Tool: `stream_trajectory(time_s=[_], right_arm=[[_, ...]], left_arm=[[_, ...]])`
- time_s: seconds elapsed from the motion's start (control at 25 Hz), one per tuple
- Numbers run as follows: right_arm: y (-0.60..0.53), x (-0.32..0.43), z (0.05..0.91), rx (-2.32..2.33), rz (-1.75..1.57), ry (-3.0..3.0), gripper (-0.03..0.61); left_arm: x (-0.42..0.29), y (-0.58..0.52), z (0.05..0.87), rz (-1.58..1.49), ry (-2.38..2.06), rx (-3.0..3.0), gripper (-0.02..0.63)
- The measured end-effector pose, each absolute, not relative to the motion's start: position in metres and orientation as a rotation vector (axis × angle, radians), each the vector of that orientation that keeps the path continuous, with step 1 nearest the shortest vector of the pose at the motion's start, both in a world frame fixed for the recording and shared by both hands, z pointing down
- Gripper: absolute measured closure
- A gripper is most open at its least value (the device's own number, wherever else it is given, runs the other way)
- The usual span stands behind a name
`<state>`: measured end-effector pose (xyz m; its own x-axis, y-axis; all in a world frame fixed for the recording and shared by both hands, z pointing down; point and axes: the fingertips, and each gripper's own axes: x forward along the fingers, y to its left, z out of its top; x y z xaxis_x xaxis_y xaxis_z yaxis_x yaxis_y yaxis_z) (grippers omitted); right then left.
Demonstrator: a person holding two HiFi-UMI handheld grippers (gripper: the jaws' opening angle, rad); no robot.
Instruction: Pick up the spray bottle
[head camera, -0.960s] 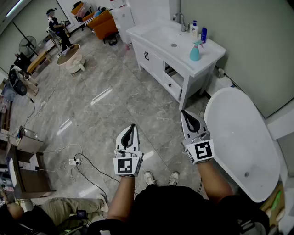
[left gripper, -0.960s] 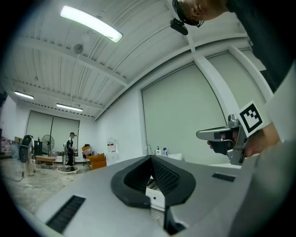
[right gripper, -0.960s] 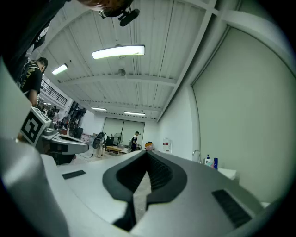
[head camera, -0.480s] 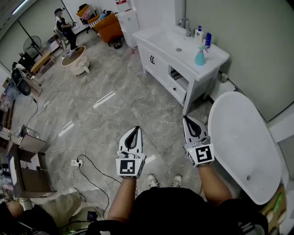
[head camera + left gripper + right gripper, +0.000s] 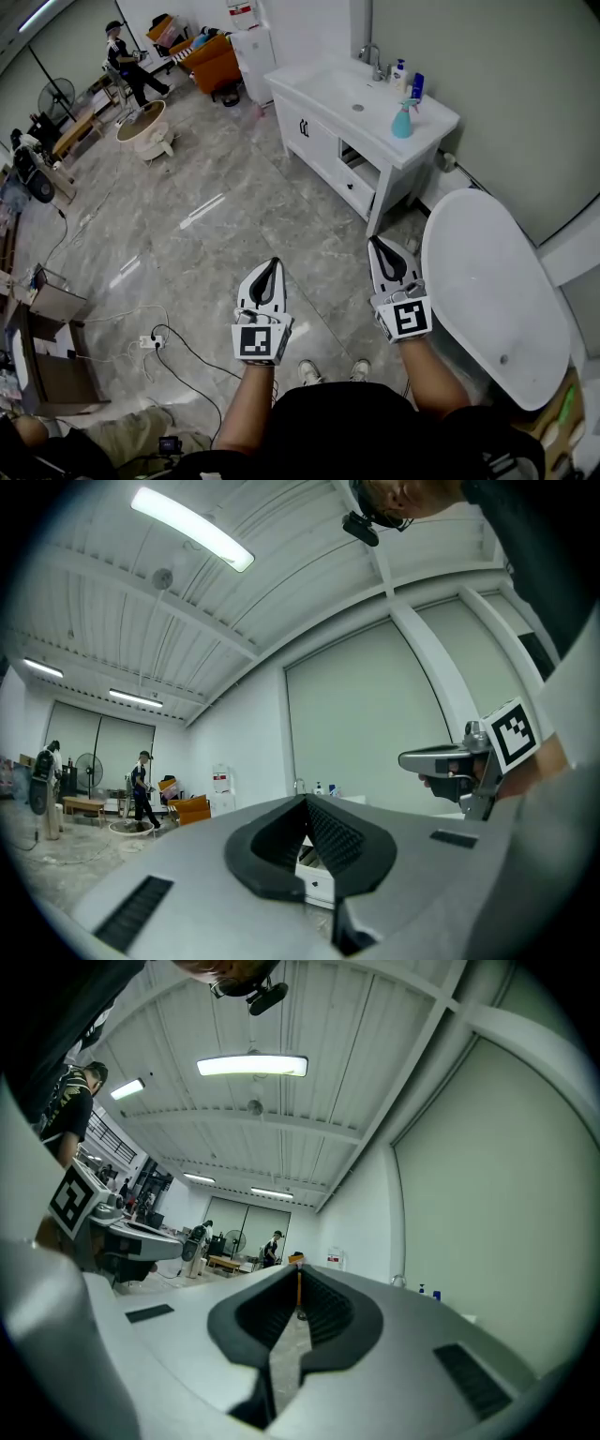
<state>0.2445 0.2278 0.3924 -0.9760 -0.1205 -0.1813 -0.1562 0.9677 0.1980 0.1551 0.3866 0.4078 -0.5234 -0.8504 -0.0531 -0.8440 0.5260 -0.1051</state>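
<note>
The spray bottle (image 5: 402, 119), teal with a paler trigger head, stands upright on the white tabletop (image 5: 433, 116) of the bathroom cabinet. It sits close to the front right corner, between the sink (image 5: 345, 86) and the edge, with two smaller bottles (image 5: 409, 78) behind it by the tap. Its long axis is vertical. Both tools are held low over the floor in front of the person, well apart from the cabinet. The right hand-held gripper (image 5: 379, 244) points roughly toward the cabinet's near leg, and the bottle lies ahead of it and a little to its right. The left hand-held gripper (image 5: 272, 264) sits further to the left, so it has the longer way to go. Both have their jaws pressed together with nothing between them. The right one looks like the natural choice. It would likely need to travel forward, rise to tabletop height and spread its jaws before closing sideways on the bottle's body.
</note>
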Motion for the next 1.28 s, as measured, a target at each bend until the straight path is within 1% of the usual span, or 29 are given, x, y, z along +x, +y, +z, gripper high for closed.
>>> stream_trajectory(time_s=[0.32,0.36,0.52,0.56,0.64,0.84,0.96,1.04,1.08,1.12,1.28], right_arm=[[0.257,0.22,0.391,-0.213,0.332,2.956,0.577],[0.261,0.217,0.392,-0.217,0.331,2.955,0.56],[0.276,0.206,0.393,-0.248,0.33,2.944,0.479],[0.279,0.203,0.393,-0.258,0.328,2.94,0.45],[0.283,0.199,0.394,-0.281,0.32,2.935,0.368],[0.286,0.189,0.395,-0.312,0.303,2.944,0.204],[0.282,0.181,0.395,-0.324,0.312,2.923,0.078],[0.275,0.174,0.398,-0.354,0.305,2.917,0.013],[0.27,0.17,0.4,-0.367,0.302,2.918,-0.007],[0.265,0.166,0.402,-0.377,0.301,2.921,-0.012],[0.237,0.144,0.41,-0.393,0.289,2.944,-0.014]], left_arm=[[0.13,0.406,0.402,-0.078,2.625,-1.514,0.617],[0.126,0.41,0.405,-0.085,2.624,-1.516,0.617],[0.113,0.425,0.406,-0.079,2.613,-1.525,0.617],[0.11,0.429,0.407,-0.074,2.612,-1.53,0.617],[0.104,0.434,0.411,-0.072,2.619,-1.537,0.617],[0.097,0.438,0.415,-0.075,2.627,-1.564,0.617],[0.093,0.431,0.418,-0.067,2.604,-1.588,0.617],[0.088,0.423,0.423,-0.076,2.601,-1.606,0.617],[0.085,0.419,0.425,-0.077,2.602,-1.612,0.617],[0.081,0.413,0.426,-0.076,2.602,-1.618,0.617],[0.061,0.387,0.428,-0.088,2.597,-1.631,0.617]])
